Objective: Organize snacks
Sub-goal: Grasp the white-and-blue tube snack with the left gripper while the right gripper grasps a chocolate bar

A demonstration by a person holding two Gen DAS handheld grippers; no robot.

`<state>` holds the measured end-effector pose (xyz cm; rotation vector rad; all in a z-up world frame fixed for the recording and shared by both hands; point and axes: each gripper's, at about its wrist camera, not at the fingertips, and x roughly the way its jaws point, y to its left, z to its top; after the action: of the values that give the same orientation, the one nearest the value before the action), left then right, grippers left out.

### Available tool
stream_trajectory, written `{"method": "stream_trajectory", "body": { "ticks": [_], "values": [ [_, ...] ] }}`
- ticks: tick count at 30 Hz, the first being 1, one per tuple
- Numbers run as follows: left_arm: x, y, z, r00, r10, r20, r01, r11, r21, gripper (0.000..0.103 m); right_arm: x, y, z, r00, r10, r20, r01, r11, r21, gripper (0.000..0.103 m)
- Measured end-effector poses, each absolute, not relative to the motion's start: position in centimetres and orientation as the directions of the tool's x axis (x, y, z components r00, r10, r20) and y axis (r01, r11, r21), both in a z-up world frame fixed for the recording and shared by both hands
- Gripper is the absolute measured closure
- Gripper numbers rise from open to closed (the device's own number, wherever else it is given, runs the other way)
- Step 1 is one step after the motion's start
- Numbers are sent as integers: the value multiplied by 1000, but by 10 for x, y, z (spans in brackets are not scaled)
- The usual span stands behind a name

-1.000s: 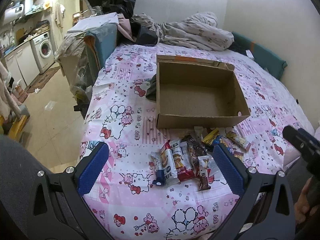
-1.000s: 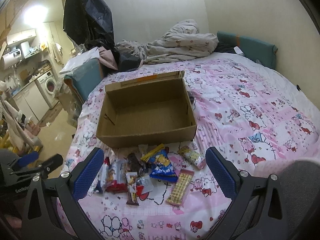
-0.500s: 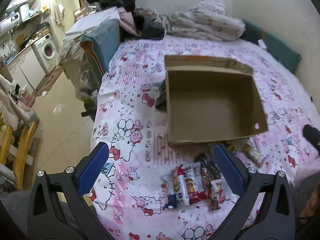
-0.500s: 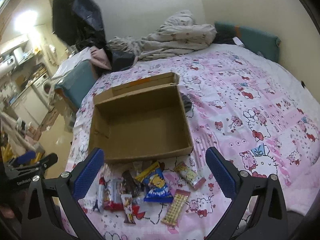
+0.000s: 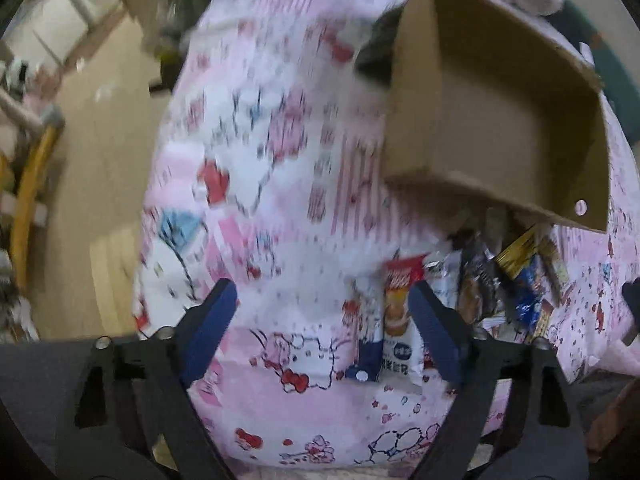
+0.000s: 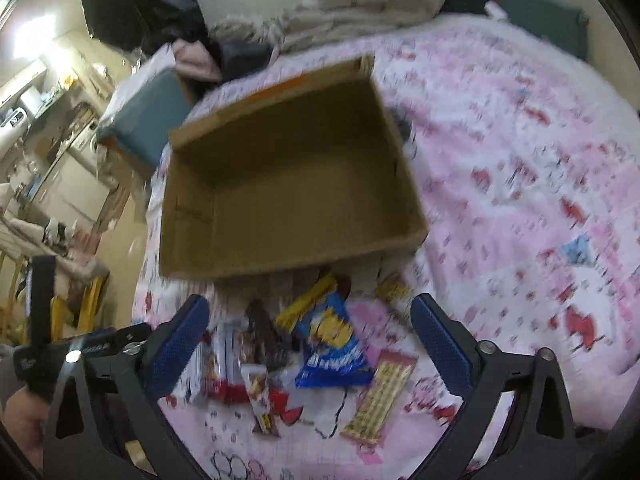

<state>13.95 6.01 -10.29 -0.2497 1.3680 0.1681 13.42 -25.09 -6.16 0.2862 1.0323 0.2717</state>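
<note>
Reaching down toward the snacks, you are bringing both grippers close to the pile on the pink bed sheet point(image 6: 520, 160). Your left gripper point(image 5: 324, 328) is still wide, its jaws are closing, and nothing is between the pads yet. Your right gripper point(image 6: 308, 340) is also wide and closing, with the blue snack bag point(image 6: 332, 344) lying under the gap, not pinched.

You are doing well if you pick one packet at a time. Aim at the orange cookie packet point(image 5: 398, 312) on the left of the pile and squeeze gently.

One cardboard box point(image 6: 280, 168) is sitting empty, just behind the snacks. I am counting about eight packets, but the blur is making this unsure.
</note>
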Motion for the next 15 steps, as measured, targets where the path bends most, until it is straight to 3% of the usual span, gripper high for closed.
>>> {"method": "stream_trajectory", "body": {
  "ticks": [2,3,6,11,15],
  "values": [
    [138,63,-116,164,-52,-985,-281,955,-97,32,135,-248,-73,440,382,-813,-83,918,387,17],
    [139,62,-123,144,-51,-988,-278,956,-90,43,136,-248,-75,428,390,-815,-84,915,394,18],
    [143,51,-139,93,-91,-992,-233,966,-111,60,139,-246,-80,410,414,-813,-85,905,417,18],
    [144,32,-157,47,-106,-993,-189,976,-113,63,143,-246,-88,366,445,-817,-69,889,453,22],
    [139,25,-175,-12,-93,-996,-189,978,-89,79,145,-244,-106,264,502,-824,-16,856,516,41]
  ]
}}
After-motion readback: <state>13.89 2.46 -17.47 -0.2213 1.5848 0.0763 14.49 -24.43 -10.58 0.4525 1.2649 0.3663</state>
